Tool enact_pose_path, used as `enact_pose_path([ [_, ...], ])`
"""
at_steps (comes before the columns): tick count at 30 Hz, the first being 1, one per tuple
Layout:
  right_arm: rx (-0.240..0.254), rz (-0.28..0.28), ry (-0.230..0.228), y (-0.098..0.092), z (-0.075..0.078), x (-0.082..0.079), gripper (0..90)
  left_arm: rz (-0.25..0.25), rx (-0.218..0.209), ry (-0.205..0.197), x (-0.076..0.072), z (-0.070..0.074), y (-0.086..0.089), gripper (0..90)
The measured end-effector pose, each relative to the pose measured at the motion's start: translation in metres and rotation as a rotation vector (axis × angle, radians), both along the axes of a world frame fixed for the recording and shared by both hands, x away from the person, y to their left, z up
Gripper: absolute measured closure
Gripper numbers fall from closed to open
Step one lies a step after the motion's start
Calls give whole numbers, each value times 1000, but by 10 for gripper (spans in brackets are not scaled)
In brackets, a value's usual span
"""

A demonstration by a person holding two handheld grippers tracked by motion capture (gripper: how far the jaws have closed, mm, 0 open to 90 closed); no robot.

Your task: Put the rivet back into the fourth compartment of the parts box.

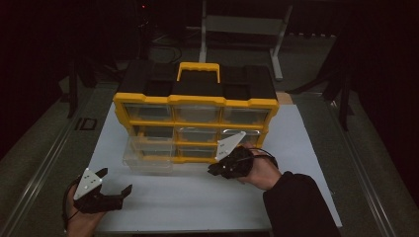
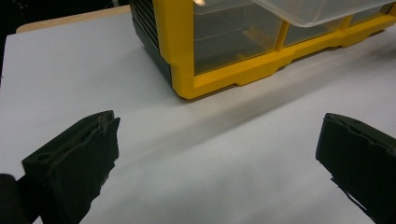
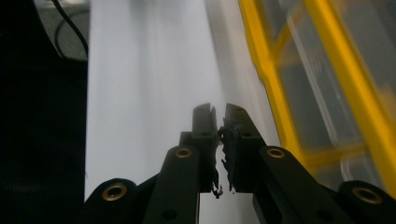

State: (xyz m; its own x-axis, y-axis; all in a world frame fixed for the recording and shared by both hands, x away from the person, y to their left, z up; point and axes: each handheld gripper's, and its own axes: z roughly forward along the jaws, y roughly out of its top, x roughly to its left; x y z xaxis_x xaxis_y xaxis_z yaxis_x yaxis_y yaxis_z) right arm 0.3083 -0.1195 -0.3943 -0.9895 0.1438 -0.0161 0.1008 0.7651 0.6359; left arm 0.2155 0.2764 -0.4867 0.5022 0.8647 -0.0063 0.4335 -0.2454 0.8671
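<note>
Yellow drawer organizer (image 1: pixel 195 106), clear drawer (image 1: pixel 148 157) out

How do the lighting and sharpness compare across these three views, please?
High view: dim, surroundings nearly black, only the white table and yellow organizer stand out. Left gripper view: brighter, crisp, with a soft shadow under the organizer. Right gripper view: the organizer is smeared, while the right tool stays sharp.
</note>
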Motion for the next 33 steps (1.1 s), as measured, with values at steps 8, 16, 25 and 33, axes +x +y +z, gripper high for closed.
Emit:
enact_pose_path([
  [8,53,42,-25,33,24,1,834,-1,-1,0,0,0,0,2],
  [16,144,52,-26,49,45,12,835,-2,0,1,0,0,0,1],
  [25,276,33,-12,60,56,19,835,-4,2,0,0,0,0,2],
  [33,336,36,-2,81,56,20,835,-5,4,-1,0,0,0,1],
])
